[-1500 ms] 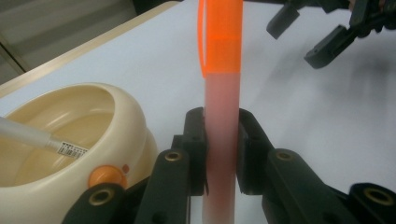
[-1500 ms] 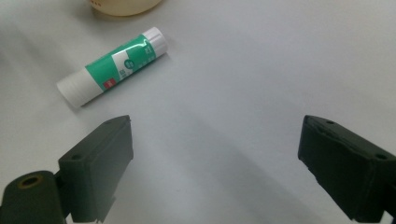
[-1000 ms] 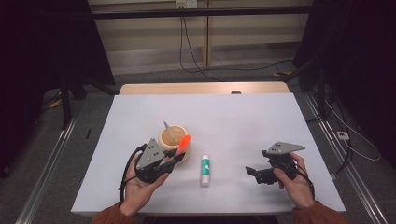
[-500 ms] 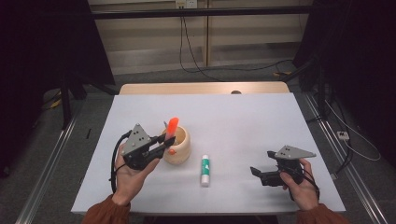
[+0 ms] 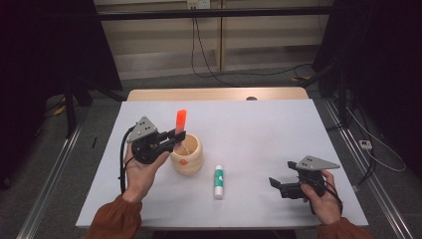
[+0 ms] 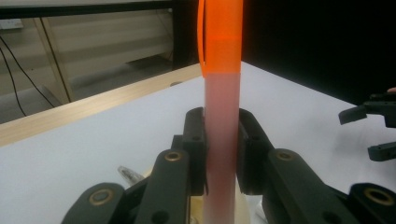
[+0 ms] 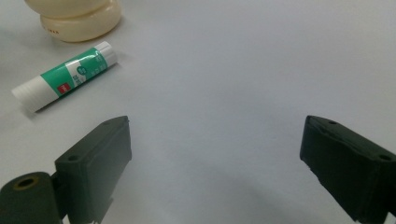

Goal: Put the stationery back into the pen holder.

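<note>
My left gripper is shut on an orange marker and holds it upright over the cream wooden cup, left of centre on the table. In the left gripper view the marker stands between both pads, its bright orange cap at the top, with my gripper pinching its paler barrel. A green and white glue stick lies flat to the right of the cup. My right gripper rests near the front right, open, with nothing between its jaws; the right gripper view shows the glue stick and the cup beyond it.
The white table top has a wooden strip along its far edge. Metal rails run down the floor on both sides. Cables lie on the floor behind the table. Something thin leans inside the cup.
My left hand has lifted and swung the orange marker from a tilt beside the cup to upright above it. The right hand has barely moved.
</note>
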Demonstrator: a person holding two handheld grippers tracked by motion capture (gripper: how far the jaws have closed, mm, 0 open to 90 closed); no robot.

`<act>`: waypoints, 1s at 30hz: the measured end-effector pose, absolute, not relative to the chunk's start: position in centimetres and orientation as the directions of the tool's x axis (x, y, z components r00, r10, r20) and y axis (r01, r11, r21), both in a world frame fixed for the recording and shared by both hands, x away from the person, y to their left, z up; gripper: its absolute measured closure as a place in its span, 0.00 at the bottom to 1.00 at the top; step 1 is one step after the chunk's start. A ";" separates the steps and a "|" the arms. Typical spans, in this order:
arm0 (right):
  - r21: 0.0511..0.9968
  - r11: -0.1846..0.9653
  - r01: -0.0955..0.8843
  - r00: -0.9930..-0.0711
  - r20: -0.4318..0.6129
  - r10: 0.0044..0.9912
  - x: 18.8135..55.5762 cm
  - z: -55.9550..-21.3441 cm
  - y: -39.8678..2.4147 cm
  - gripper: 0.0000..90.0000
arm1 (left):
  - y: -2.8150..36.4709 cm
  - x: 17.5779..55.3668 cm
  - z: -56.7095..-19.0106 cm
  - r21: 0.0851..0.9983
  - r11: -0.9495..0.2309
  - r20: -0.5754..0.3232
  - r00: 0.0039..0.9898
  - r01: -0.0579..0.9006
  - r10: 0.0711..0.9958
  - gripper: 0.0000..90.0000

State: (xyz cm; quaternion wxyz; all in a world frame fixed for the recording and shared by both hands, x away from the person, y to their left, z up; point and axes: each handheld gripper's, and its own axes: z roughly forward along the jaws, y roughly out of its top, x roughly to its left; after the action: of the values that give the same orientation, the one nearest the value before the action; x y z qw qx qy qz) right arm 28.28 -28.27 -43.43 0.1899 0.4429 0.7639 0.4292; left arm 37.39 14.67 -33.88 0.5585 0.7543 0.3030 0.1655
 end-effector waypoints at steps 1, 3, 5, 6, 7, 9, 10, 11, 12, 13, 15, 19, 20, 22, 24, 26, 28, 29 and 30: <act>0.822 0.239 0.517 -0.531 0.089 0.843 28.3 -43.5 -28.3 0.10 | 14.5 37.7 -33.8 0.943 -0.193 -0.087 0.759 0.272 0.645 0.86; 0.821 0.237 0.519 -0.529 0.091 0.844 28.4 -43.7 -28.4 0.10 | 14.4 38.2 -33.8 0.943 -0.185 -0.094 0.754 0.277 0.650 0.86; 0.825 0.231 0.516 -0.526 0.092 0.845 28.3 -43.7 -28.4 0.10 | 14.3 38.4 -33.7 0.943 -0.179 -0.098 0.749 0.281 0.655 0.86; 0.827 0.229 0.514 -0.526 0.093 0.845 28.3 -43.6 -28.4 0.10 | 14.3 38.9 -33.8 0.945 -0.168 -0.104 0.746 0.280 0.658 0.86; 0.827 0.230 0.513 -0.528 0.093 0.844 28.3 -43.6 -28.4 0.10 | 14.2 39.1 -34.0 0.944 -0.159 -0.115 0.741 0.289 0.661 0.86; 0.827 0.230 0.512 -0.528 0.092 0.845 28.3 -43.6 -28.4 0.10 | 14.1 39.5 -34.5 0.940 -0.160 -0.124 0.736 0.302 0.666 0.86; 0.827 0.232 0.511 -0.529 0.090 0.844 28.3 -43.7 -28.3 0.10 | 14.1 39.6 -34.7 0.939 -0.158 -0.125 0.732 0.304 0.670 0.86; 0.827 0.234 0.511 -0.529 0.089 0.844 28.3 -43.7 -28.3 0.10 | 14.1 39.7 -34.9 0.939 -0.154 -0.130 0.731 0.308 0.670 0.86; 0.827 0.233 0.511 -0.530 0.090 0.843 28.3 -43.7 -28.3 0.10 | 14.0 39.8 -35.1 0.939 -0.148 -0.136 0.731 0.310 0.669 0.86; 0.826 0.233 0.513 -0.530 0.091 0.843 28.3 -43.7 -28.3 0.10 | 14.0 39.8 -35.3 0.938 -0.148 -0.139 0.728 0.315 0.671 0.86; 0.826 0.235 0.513 -0.530 0.089 0.843 28.4 -43.7 -28.3 0.10 | 14.0 39.9 -35.9 0.935 -0.152 -0.140 0.728 0.320 0.671 0.86; 0.825 0.237 0.513 -0.533 0.089 0.842 28.4 -43.7 -28.2 0.10 | 14.1 39.7 -37.1 0.926 -0.173 -0.138 0.726 0.337 0.674 0.86; 0.824 0.239 0.513 -0.535 0.089 0.840 28.4 -43.7 -28.2 0.10 | 14.2 39.8 -37.3 0.925 -0.174 -0.137 0.726 0.337 0.674 0.86; 0.823 0.238 0.515 -0.535 0.092 0.840 28.4 -43.8 -28.2 0.10 | 14.3 39.8 -37.5 0.921 -0.183 -0.136 0.725 0.344 0.675 0.86; 0.823 0.238 0.515 -0.534 0.092 0.840 28.4 -43.8 -28.1 0.10 | 14.4 39.8 -37.8 0.918 -0.175 -0.150 0.721 0.355 0.676 0.86; 0.823 0.238 0.515 -0.534 0.091 0.840 28.4 -43.8 -28.2 0.10 | 14.5 39.8 -38.0 0.917 -0.186 -0.140 0.722 0.352 0.677 0.86; 0.824 0.238 0.515 -0.535 0.092 0.840 28.4 -43.8 -28.2 0.10 | 14.6 39.7 -38.2 0.915 -0.198 -0.132 0.726 0.351 0.675 0.86; 0.823 0.238 0.515 -0.535 0.093 0.840 28.4 -43.8 -28.1 0.10 | 14.6 39.6 -38.4 0.913 -0.203 -0.131 0.725 0.355 0.677 0.86; 0.823 0.238 0.516 -0.535 0.092 0.840 28.4 -43.8 -28.1 0.10 | 14.7 39.5 -38.5 0.912 -0.202 -0.133 0.725 0.356 0.676 0.86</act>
State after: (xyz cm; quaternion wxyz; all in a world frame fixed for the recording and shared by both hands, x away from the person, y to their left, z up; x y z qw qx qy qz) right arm 28.38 -28.14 -43.76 0.1888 0.4436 0.7638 0.4292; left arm 39.53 14.65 -38.52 0.5326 0.7607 0.3393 0.1501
